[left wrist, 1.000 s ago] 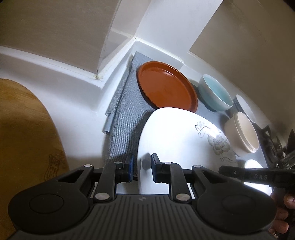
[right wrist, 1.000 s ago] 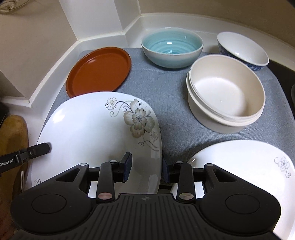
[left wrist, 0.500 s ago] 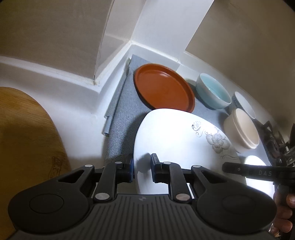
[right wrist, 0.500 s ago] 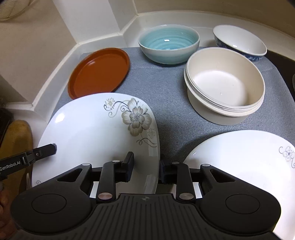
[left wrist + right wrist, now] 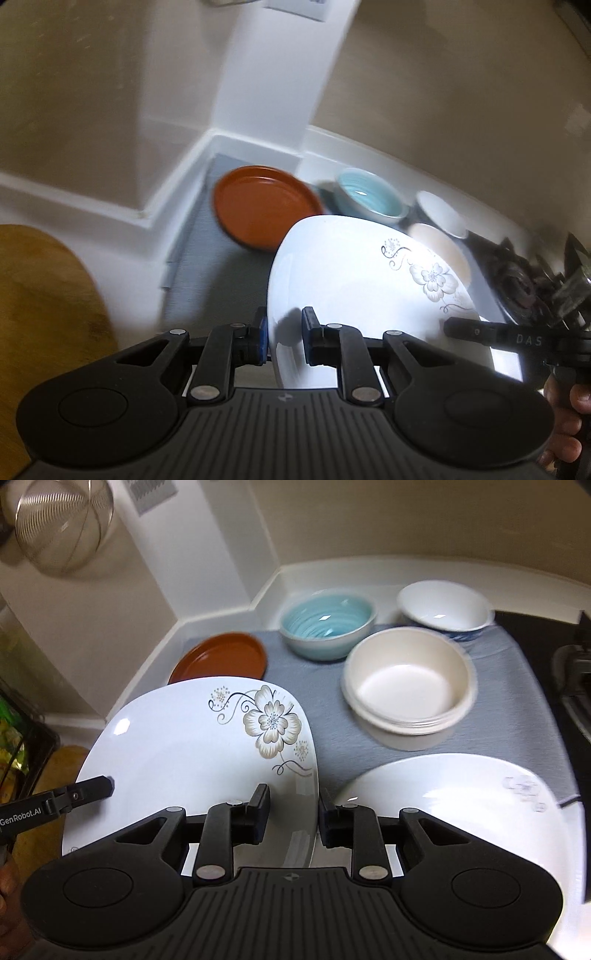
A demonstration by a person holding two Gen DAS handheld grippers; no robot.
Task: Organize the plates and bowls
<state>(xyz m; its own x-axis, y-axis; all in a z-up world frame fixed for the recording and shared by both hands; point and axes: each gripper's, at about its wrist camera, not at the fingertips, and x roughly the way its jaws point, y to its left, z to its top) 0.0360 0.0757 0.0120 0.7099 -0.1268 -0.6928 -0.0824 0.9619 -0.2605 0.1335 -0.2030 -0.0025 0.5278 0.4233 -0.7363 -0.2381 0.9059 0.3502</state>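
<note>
- I have the white squarish plate with the grey flower print gripped at two edges, and it hangs tilted above the grey cloth mat.
- My left gripper has its jaws narrow, pinched on the plate's left rim.
- My right gripper has just been closing; its jaws now clamp the plate's right rim.
- Just right of the plate, a second white flower-print plate lies flat on the mat.
- Beyond the plate sit a flat round terracotta plate, a pale blue ribbed bowl, stacked cream bowls and a white bowl with a blue outside.
- The mat covers the white tabletop.
</note>
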